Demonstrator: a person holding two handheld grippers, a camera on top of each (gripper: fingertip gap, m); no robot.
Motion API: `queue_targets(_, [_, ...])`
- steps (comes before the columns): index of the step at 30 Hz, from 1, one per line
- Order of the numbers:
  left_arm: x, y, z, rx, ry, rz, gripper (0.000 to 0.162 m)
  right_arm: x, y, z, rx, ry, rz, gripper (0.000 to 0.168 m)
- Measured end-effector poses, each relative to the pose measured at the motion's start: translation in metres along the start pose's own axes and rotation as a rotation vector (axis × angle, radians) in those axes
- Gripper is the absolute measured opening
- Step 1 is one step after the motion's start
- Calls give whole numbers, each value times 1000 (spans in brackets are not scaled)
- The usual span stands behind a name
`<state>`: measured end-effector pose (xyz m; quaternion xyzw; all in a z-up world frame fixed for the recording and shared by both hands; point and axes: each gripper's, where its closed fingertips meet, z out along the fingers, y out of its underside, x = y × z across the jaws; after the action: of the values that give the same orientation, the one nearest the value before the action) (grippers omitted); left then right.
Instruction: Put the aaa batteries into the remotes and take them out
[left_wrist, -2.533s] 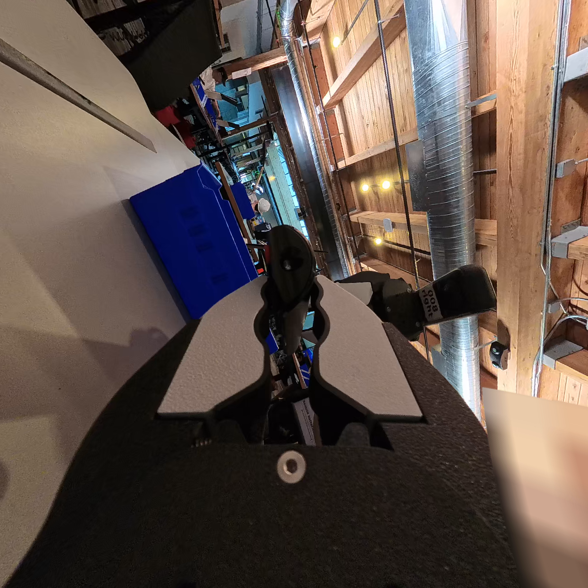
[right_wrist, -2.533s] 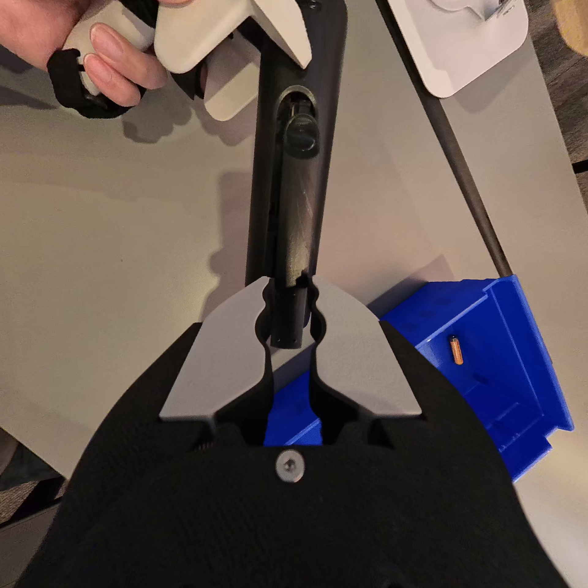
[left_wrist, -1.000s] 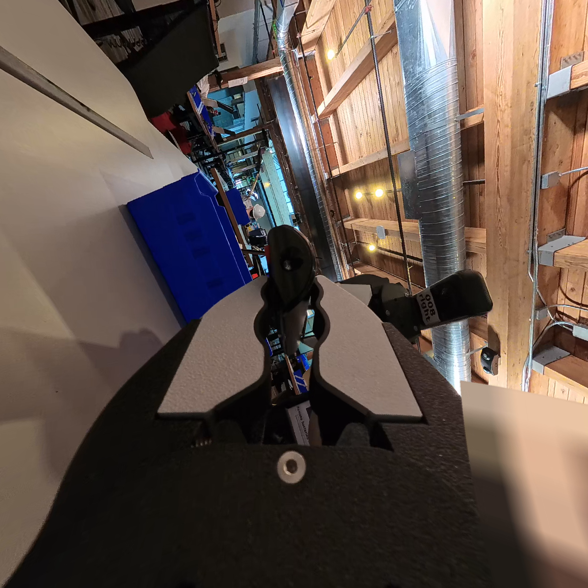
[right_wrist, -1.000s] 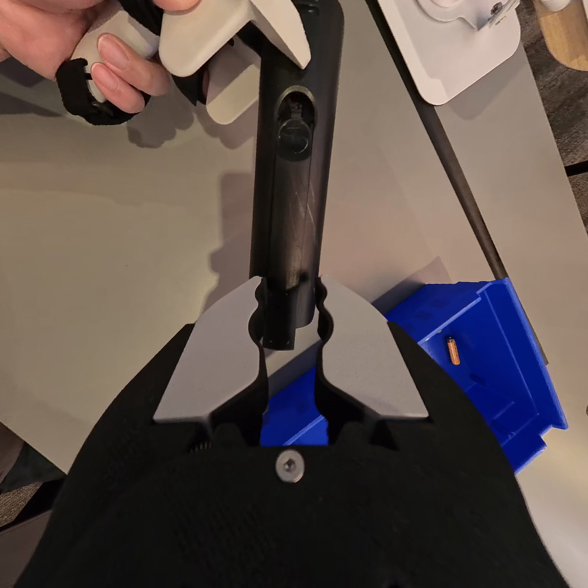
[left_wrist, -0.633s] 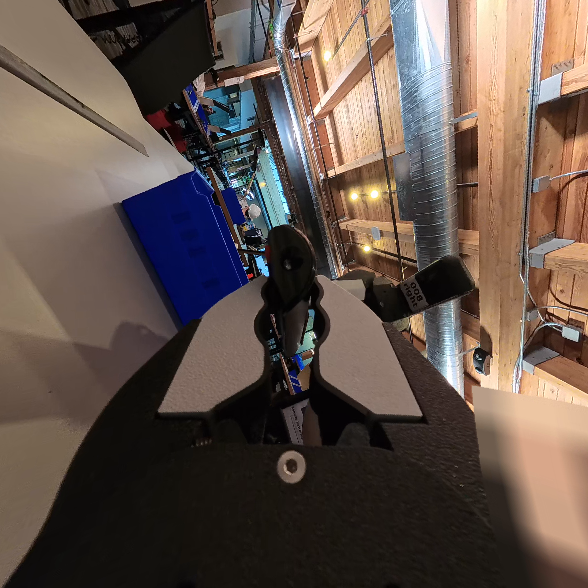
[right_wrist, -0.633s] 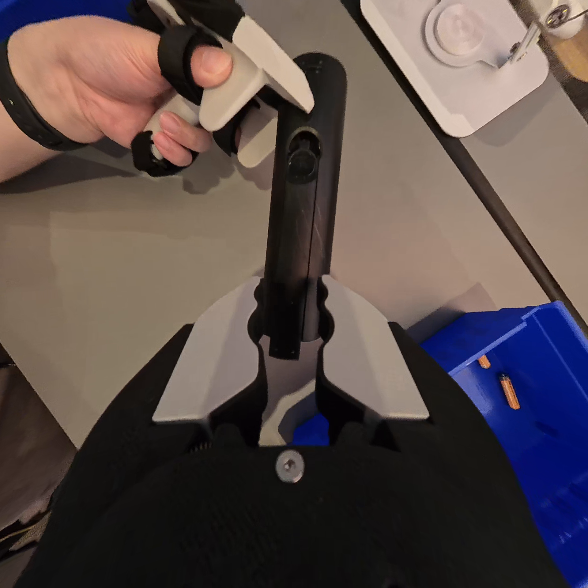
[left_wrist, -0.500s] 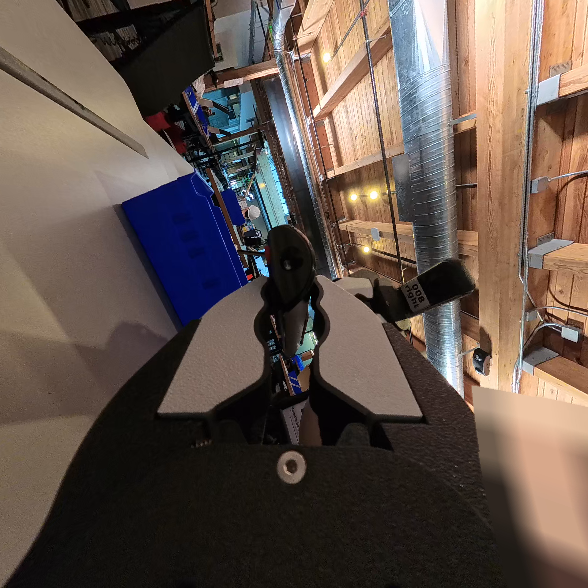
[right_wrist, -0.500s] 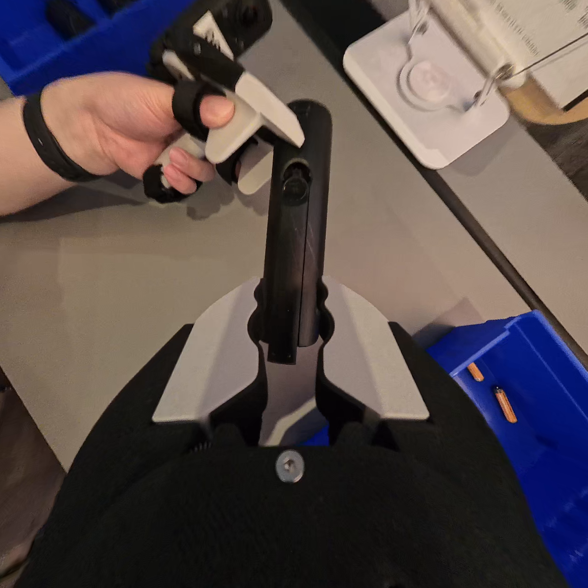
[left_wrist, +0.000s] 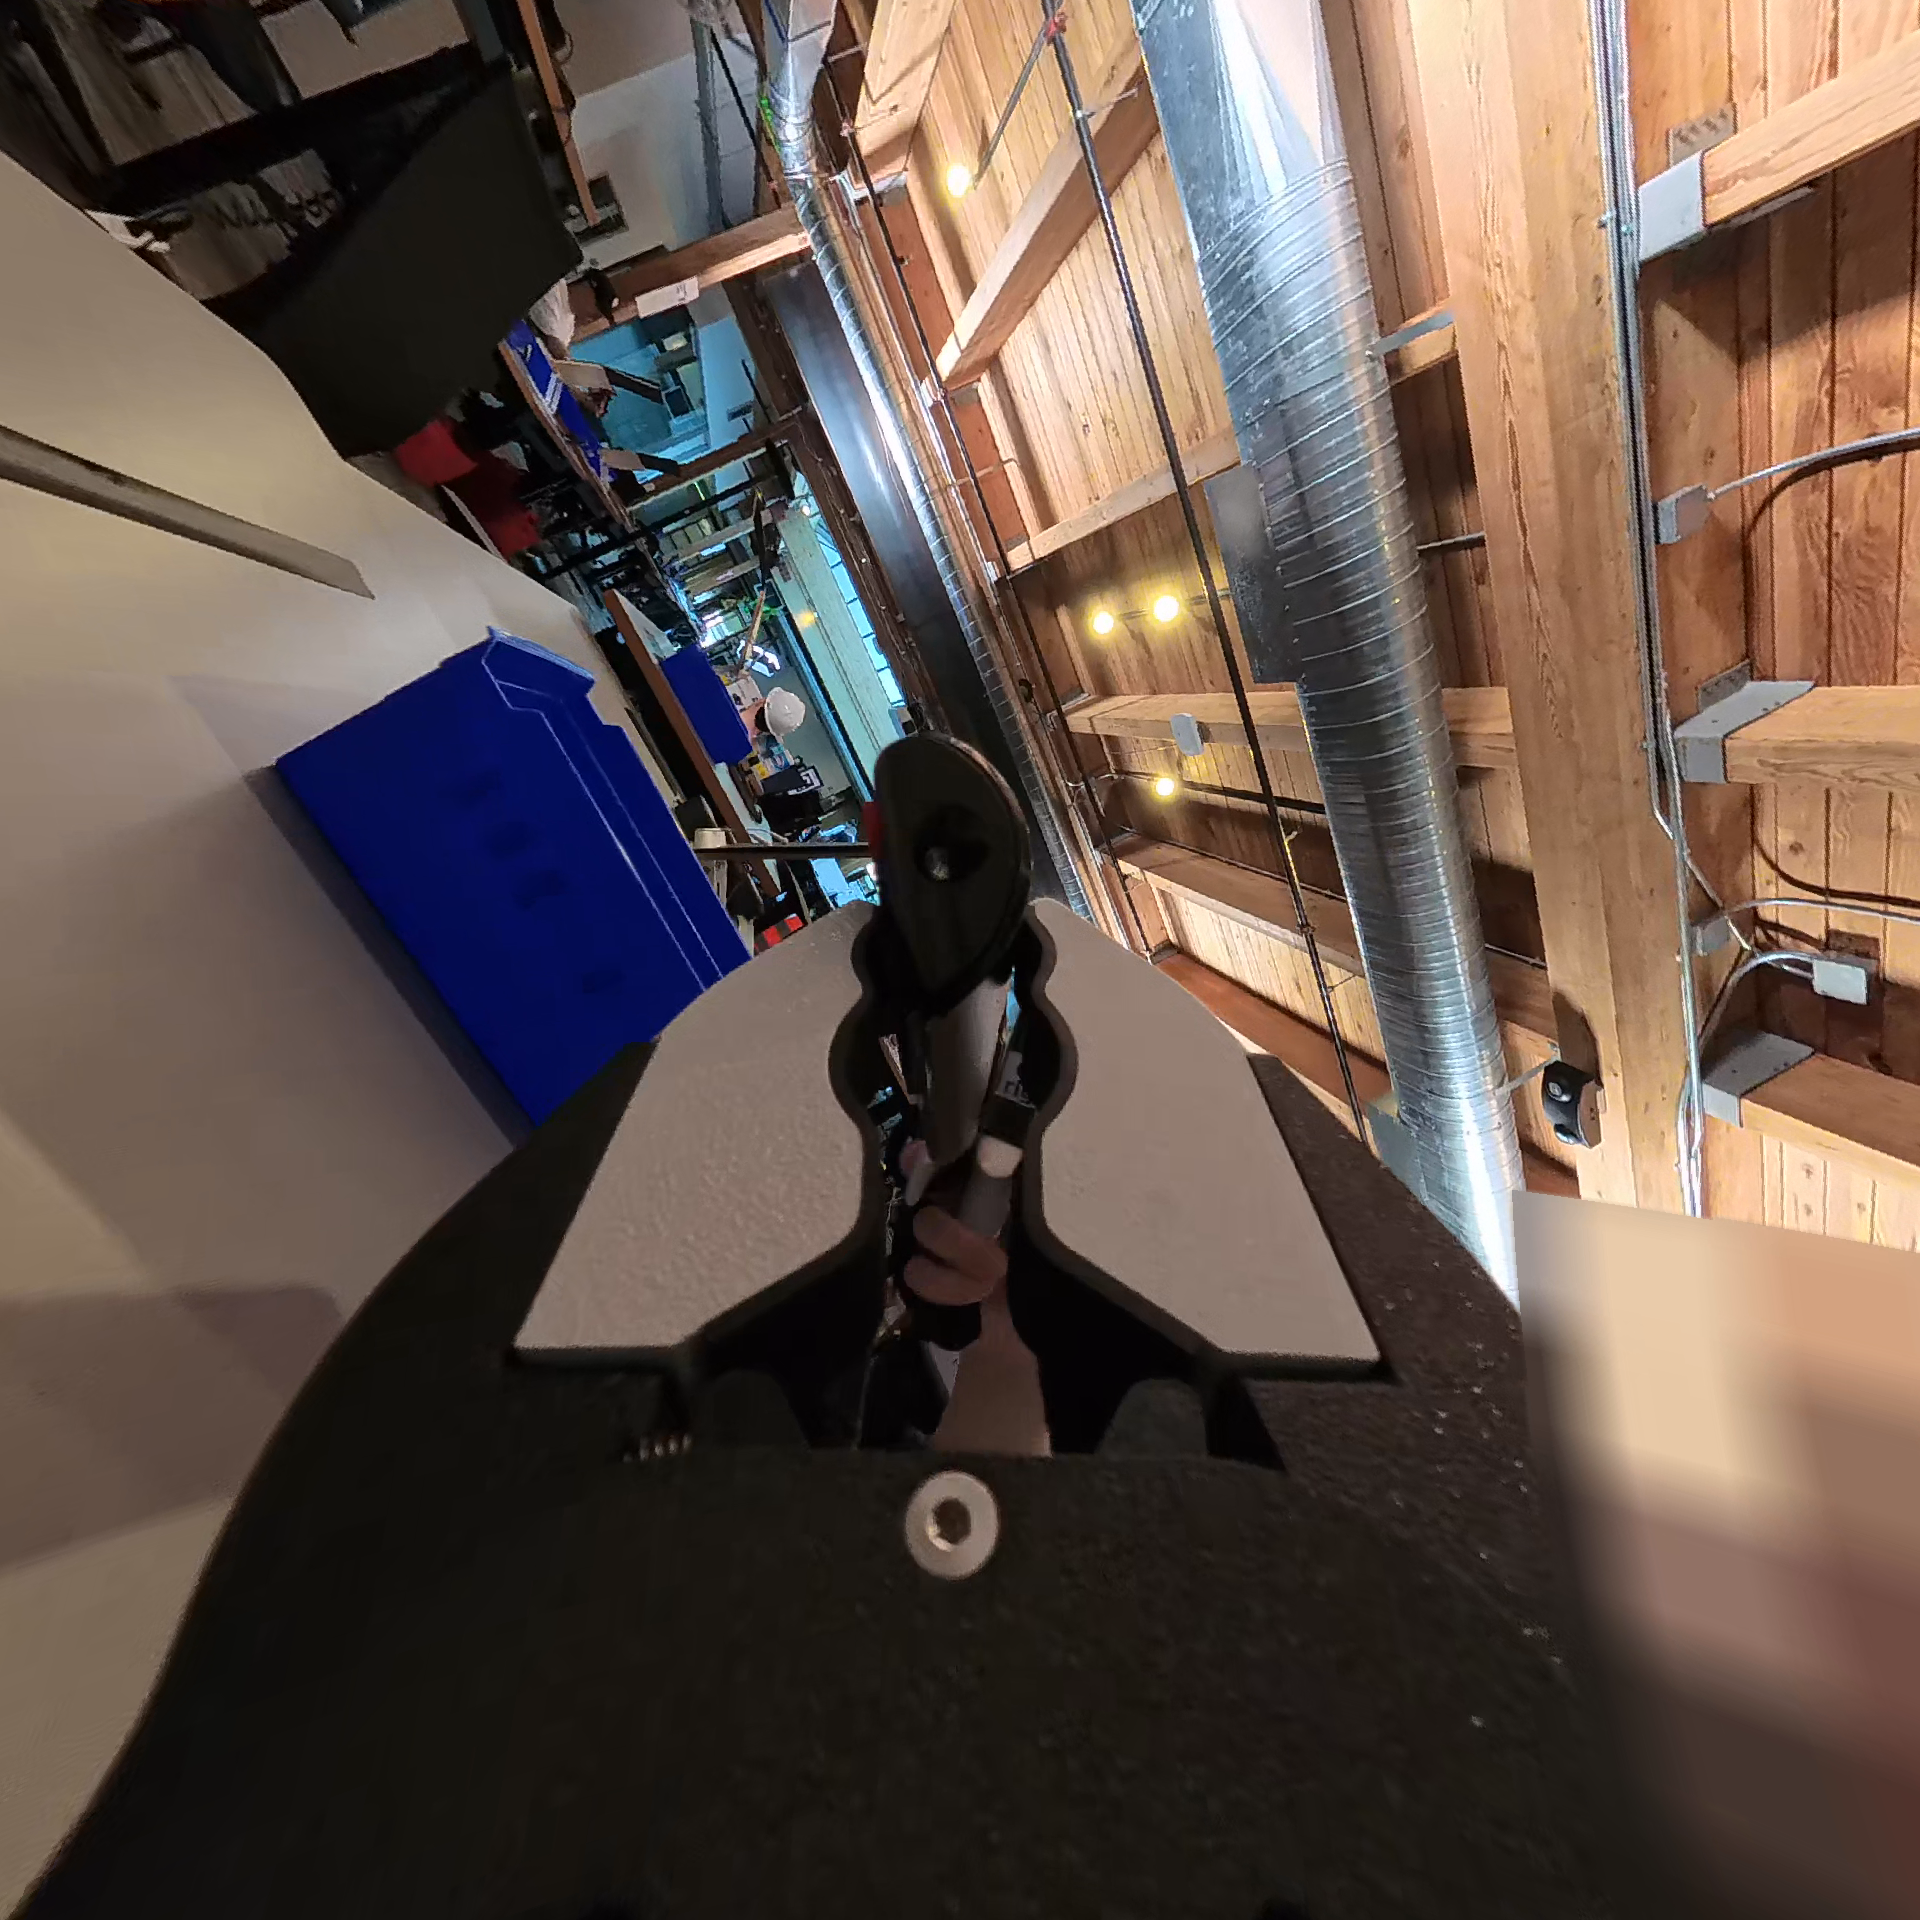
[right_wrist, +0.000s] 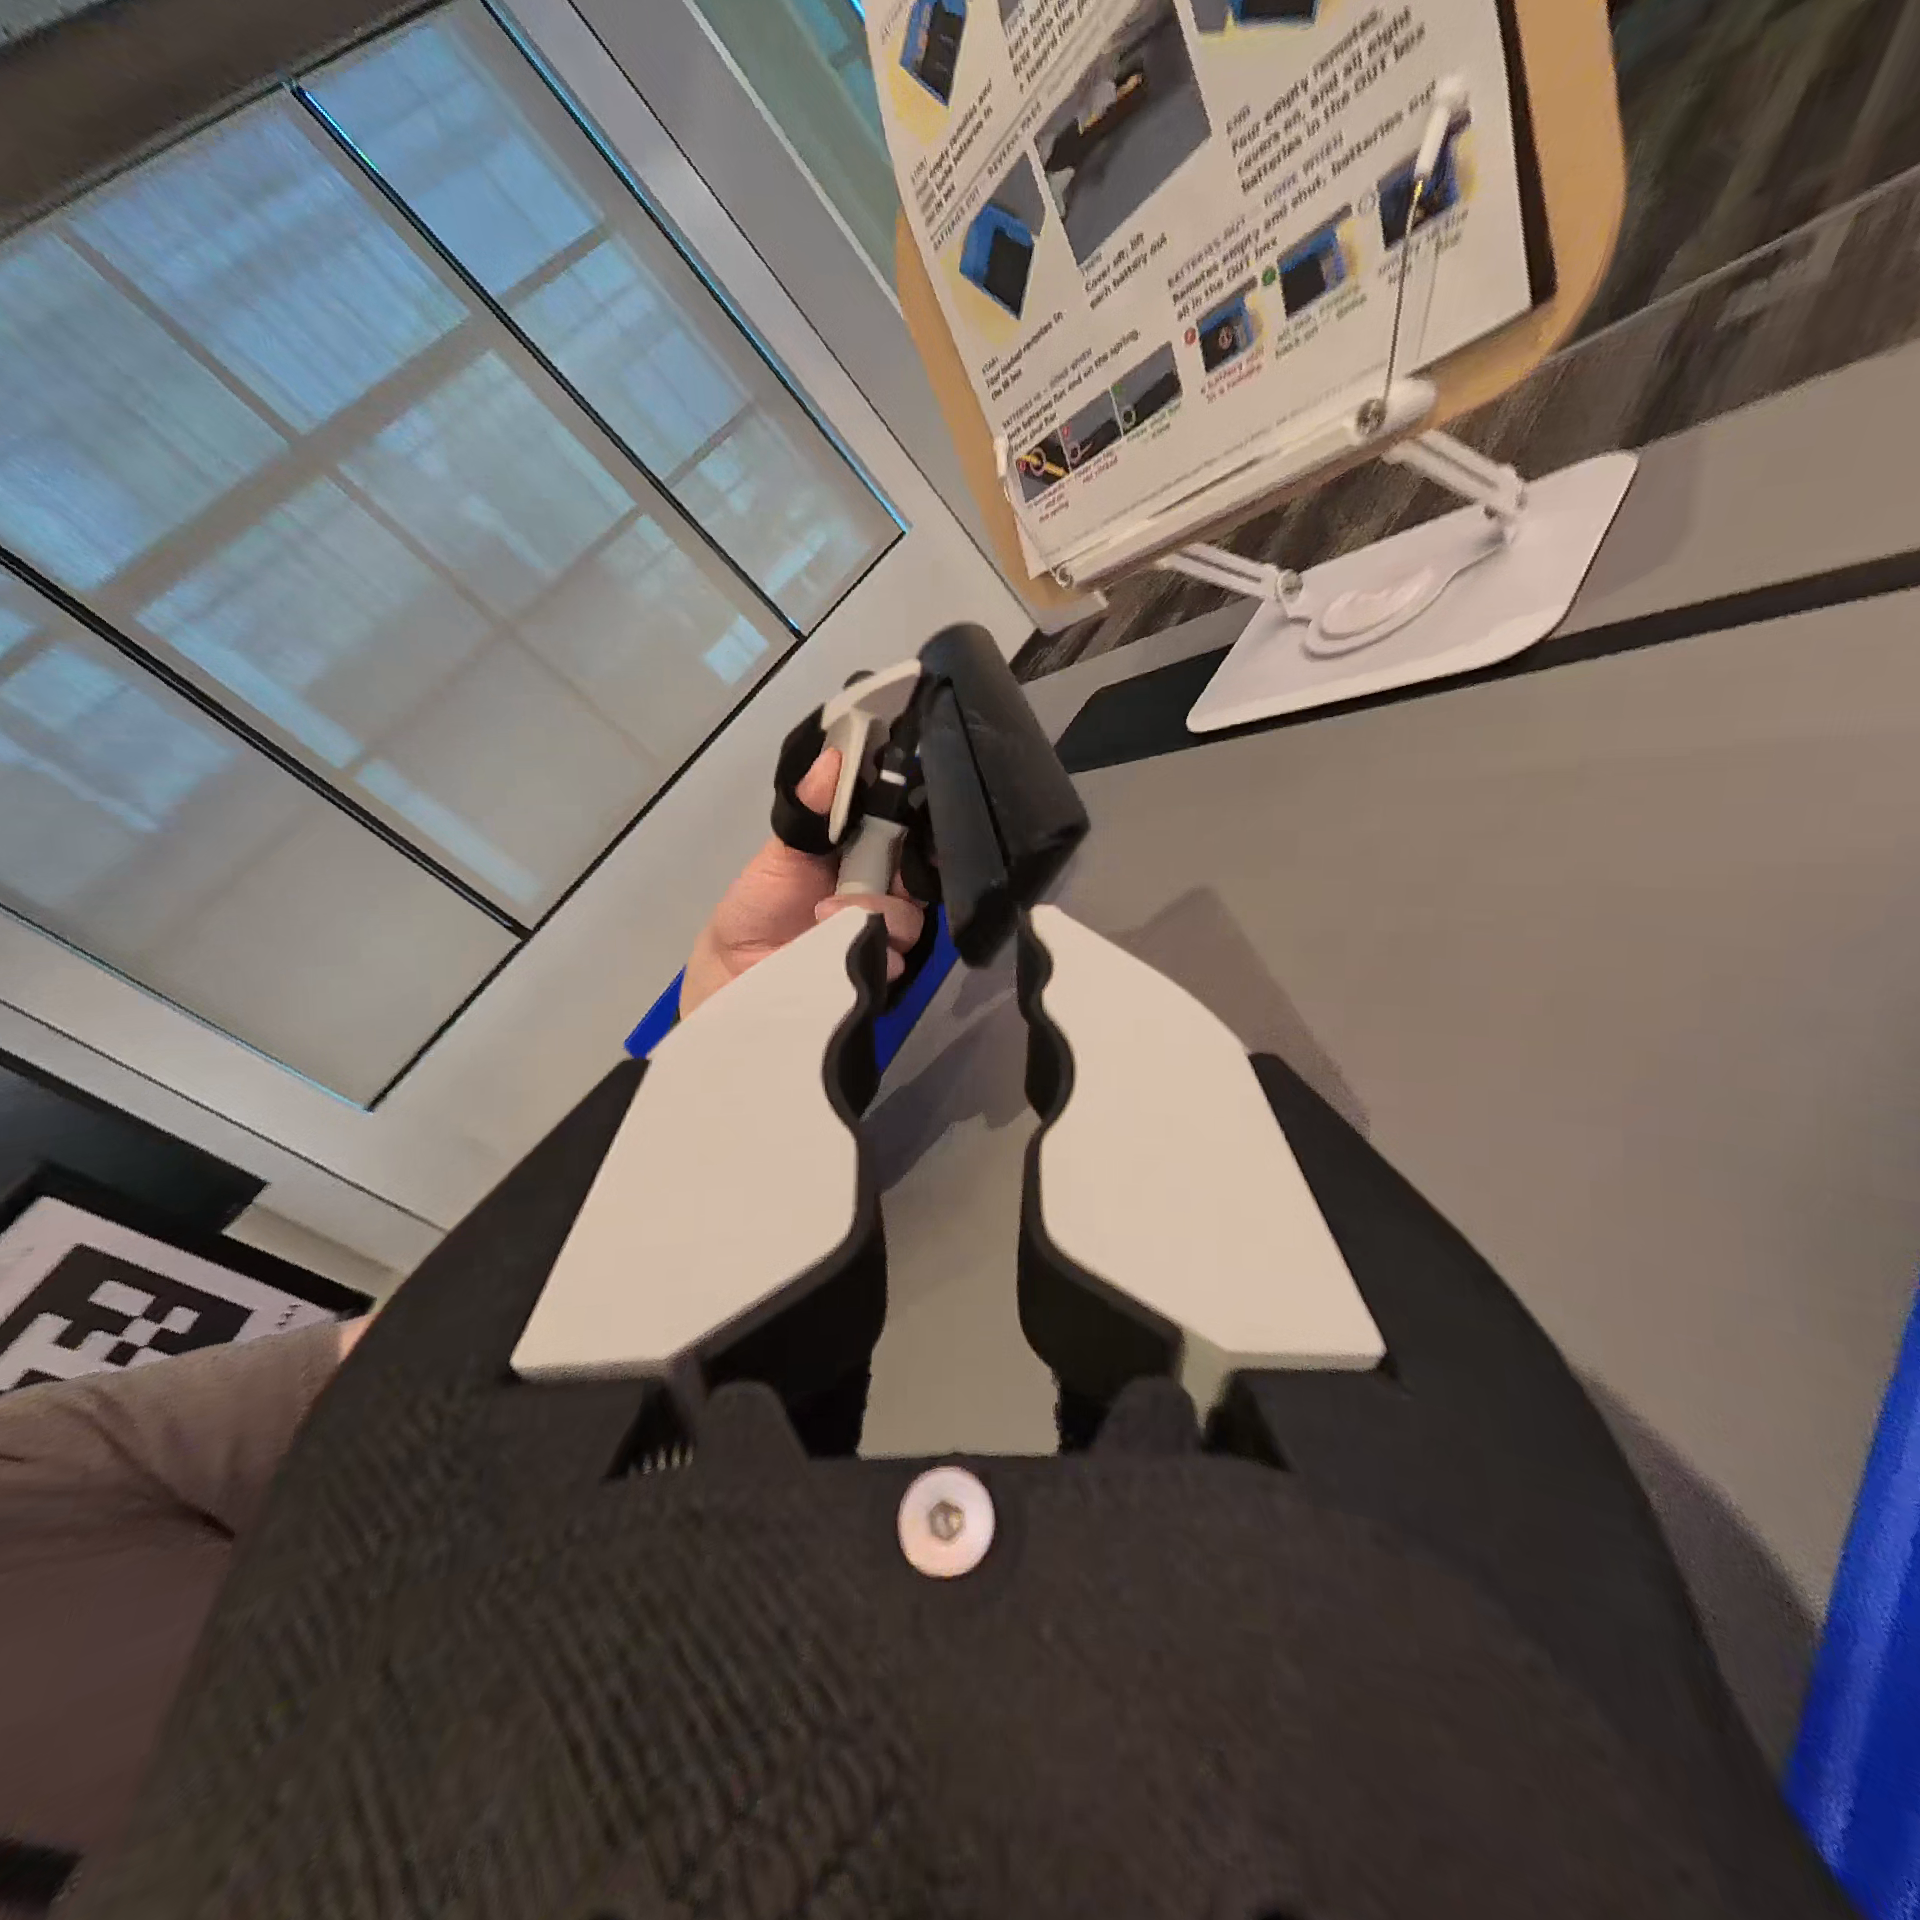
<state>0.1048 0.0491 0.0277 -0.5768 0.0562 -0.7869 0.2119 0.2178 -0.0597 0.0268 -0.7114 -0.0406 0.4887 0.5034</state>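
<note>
Left wrist view shows the left gripper (left_wrist: 945, 940) clamped on the black remote (left_wrist: 951, 862), while the right gripper (right_wrist: 948, 925) gapes empty just below it.

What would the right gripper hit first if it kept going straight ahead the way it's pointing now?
Most likely the black remote. The right gripper is open and empty, and the remote's near end sits just beyond its fingertips, held up by the left gripper. Depth is hard to judge.

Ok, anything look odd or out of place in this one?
The black remote, held above the table by the left gripper alone, appears to have its back panel ajar, though blur makes that uncertain. The right gripper is open, just short of it.
</note>
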Motion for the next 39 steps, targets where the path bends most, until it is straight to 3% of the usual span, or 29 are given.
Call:
queue_targets(14, [2, 3, 2, -6, 0, 6, 22, 1, 7, 12, -10, -106, 119, 18])
queue_targets(20, [4, 5, 3, -14, 4, 12, 22, -1, 8, 15, -20, -145, 132, 4])
queue_targets(39, [17, 2, 3, -24, 29, 94, 22, -1, 1, 2, 22, -222, 258, 2])
